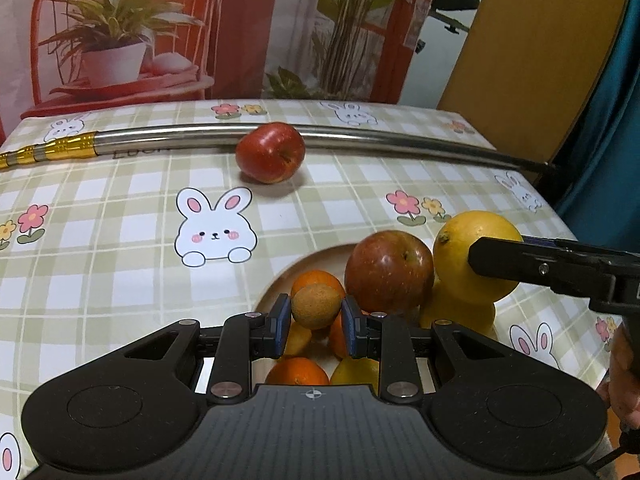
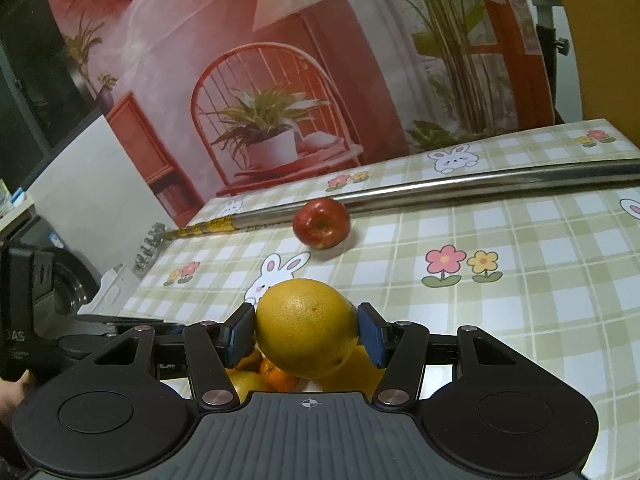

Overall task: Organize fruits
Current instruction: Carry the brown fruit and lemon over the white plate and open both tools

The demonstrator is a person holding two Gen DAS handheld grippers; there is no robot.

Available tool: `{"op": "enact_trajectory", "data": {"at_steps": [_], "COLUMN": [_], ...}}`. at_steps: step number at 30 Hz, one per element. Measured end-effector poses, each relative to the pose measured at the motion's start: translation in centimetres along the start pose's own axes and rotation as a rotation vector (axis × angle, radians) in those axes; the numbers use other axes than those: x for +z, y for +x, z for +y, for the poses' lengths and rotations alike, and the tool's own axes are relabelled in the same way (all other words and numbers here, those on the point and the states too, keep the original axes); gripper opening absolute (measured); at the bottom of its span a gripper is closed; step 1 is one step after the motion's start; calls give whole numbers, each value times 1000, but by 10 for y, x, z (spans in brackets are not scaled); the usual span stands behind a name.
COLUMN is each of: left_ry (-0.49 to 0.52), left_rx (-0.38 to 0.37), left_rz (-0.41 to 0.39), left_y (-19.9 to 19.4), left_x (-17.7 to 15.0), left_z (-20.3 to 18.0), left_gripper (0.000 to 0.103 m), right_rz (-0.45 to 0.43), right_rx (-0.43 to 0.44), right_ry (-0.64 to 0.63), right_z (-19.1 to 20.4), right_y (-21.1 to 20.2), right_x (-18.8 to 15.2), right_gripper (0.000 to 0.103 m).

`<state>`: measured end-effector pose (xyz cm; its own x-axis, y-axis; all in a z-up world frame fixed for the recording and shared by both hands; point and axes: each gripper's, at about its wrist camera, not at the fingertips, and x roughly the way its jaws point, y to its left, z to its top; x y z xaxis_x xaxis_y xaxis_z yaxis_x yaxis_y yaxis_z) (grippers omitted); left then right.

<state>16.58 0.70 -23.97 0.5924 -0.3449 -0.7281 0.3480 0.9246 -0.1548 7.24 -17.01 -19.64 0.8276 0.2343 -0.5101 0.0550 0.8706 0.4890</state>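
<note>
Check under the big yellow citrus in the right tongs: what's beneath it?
Under the yellow citrus, held by the right tongs, show oranges and other yellow fruit in the bowl. The bowl's bottom is covered by fruit and the tongs' body.

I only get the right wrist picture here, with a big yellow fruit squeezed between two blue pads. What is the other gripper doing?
Observer: The left gripper holds a small round brownish fruit between its pads, just above a wooden bowl.
Operator: What else is in that bowl?
Observer: Oranges, yellow citrus, and a large dark red apple sitting on top.
Operator: Is my yellow fruit touching anything?
Observer: From the left wrist view, the yellow fruit is right beside that big apple, seemingly against it, with another yellow fruit directly below.
</note>
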Motion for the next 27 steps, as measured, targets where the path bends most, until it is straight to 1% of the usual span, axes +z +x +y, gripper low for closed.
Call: {"op": "enact_trajectory", "data": {"at_steps": [7, 17, 23, 27], "left_ry": [8, 4, -53, -84], "left_rx": [10, 2, -12, 10], "left_rz": [27, 27, -9, -33], "left_y": [6, 6, -8, -21], "left_x": [-1, -1, 0, 1], "left_z": [-2, -2, 3, 6], "left_gripper": [29, 29, 29, 29], "right_rz": [15, 30, 37, 49], "right_rx": [1, -6, -8, -3], "right_ry": [-11, -12, -22, -11], "right_z": [5, 5, 7, 7], "right_y": [-1, 0, -1, -1], "right_x": [-6, -10, -11, -10], "right_gripper": [52, 52, 52, 52]}}
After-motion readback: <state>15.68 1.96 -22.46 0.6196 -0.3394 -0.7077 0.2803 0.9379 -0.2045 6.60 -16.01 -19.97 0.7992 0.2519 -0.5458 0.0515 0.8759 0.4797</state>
